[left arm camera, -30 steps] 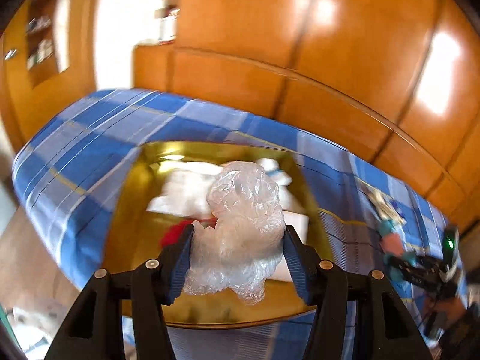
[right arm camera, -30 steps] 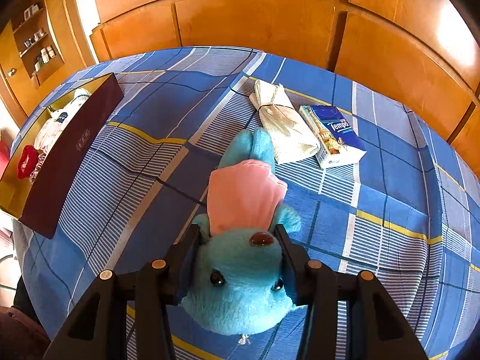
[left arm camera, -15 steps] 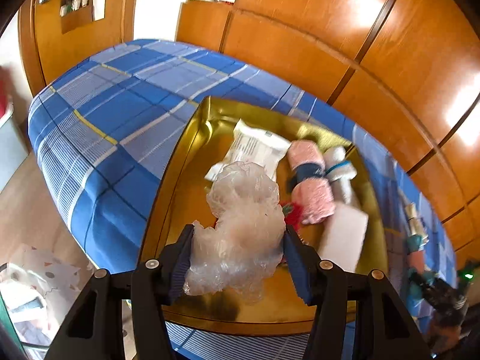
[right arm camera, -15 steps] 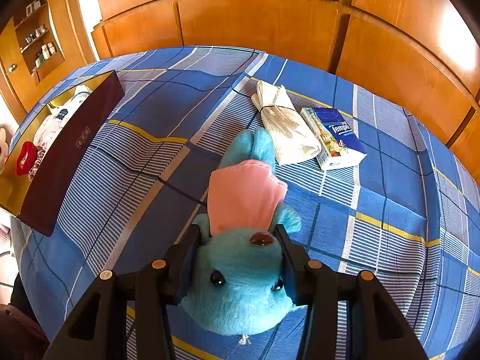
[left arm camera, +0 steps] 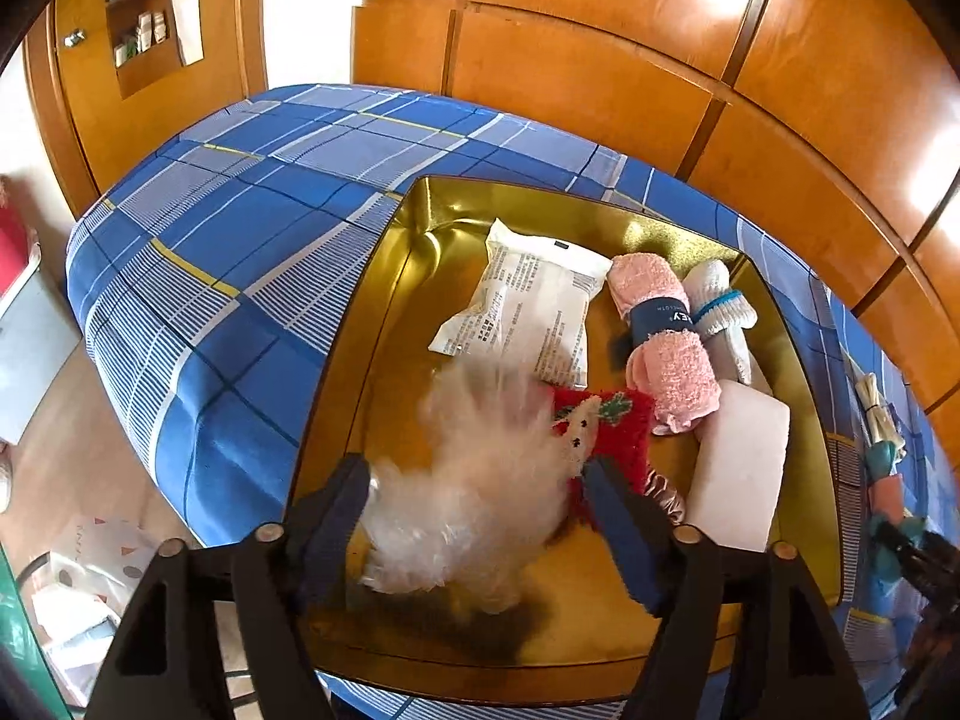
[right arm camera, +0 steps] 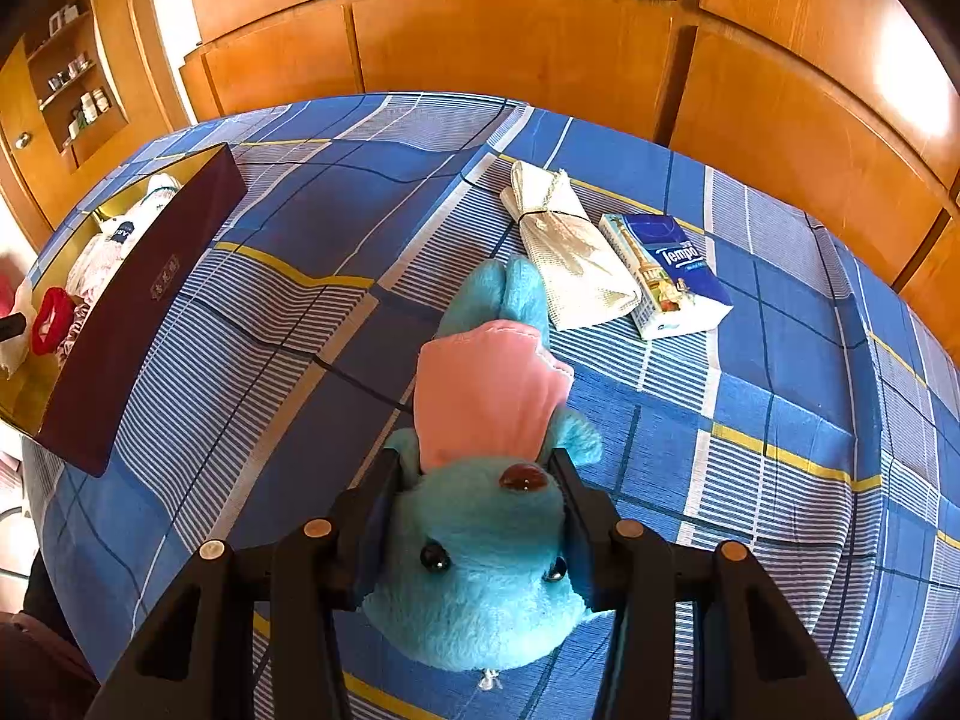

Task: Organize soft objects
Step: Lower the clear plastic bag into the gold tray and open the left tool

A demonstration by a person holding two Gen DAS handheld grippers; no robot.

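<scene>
In the left wrist view my left gripper hangs over the near end of the gold-lined box. Its jaws are opening, and the crumpled clear plastic bag between them is blurred and free of both pads. The bag lies low over the box floor beside a red knitted piece. In the right wrist view my right gripper is shut on the head of a blue plush toy in a pink shirt. The toy lies on the blue checked bedspread.
The box also holds a white packet, a pink rolled towel, white socks and a white block. A tied cream cloth and a Tempo tissue pack lie beyond the plush. Wooden cupboards stand behind the bed.
The left gripper came down over the box, then its jaws spread and let go of the plastic bag, which now blurs as it drops. The right gripper and plush have not moved.
</scene>
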